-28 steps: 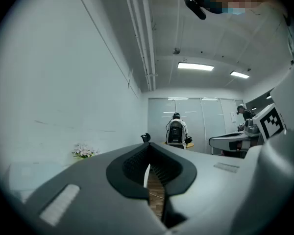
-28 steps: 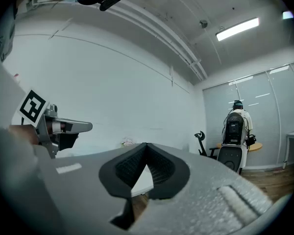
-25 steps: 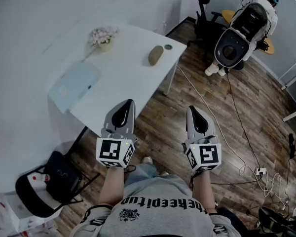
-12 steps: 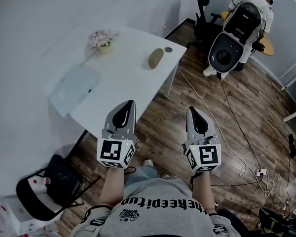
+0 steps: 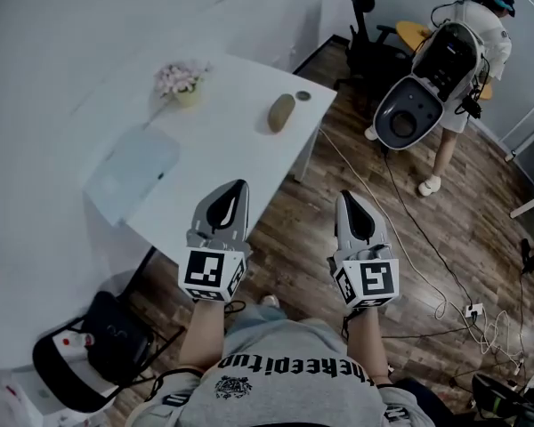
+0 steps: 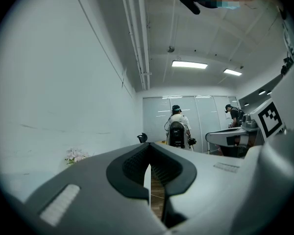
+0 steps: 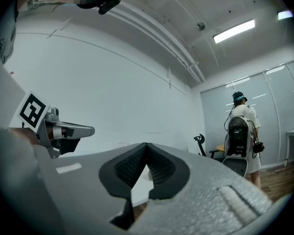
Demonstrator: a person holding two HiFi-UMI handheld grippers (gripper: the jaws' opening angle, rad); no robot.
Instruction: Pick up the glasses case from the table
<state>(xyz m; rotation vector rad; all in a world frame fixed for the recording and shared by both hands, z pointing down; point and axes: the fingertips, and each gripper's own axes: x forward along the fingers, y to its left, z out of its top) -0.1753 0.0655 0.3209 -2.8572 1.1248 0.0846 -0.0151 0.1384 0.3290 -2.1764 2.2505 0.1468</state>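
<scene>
The brown oval glasses case (image 5: 280,112) lies on the white table (image 5: 222,176), near its far right corner. Both grippers hover over the wood floor short of the table's near edge, pointing level toward it. My left gripper (image 5: 237,189) is shut with nothing in it, its tip just over the table's edge; its own view shows the jaws (image 6: 148,147) pressed together. My right gripper (image 5: 345,197) is also shut and empty, to the right of the table, and its jaws (image 7: 146,145) meet at the tip. The case is well ahead of both.
On the table are a small flower pot (image 5: 181,80), a pale flat laptop (image 5: 132,163) and a small round object (image 5: 303,96). A person with a large backpack device (image 5: 432,83) stands at the back right beside an office chair (image 5: 367,34). Cables (image 5: 427,265) trail on the floor; a black bag (image 5: 111,332) sits lower left.
The table and case have slid slightly lower in the head view as I come closer. The person with the backpack device has turned and stepped away to the right. Both grippers stay shut.
</scene>
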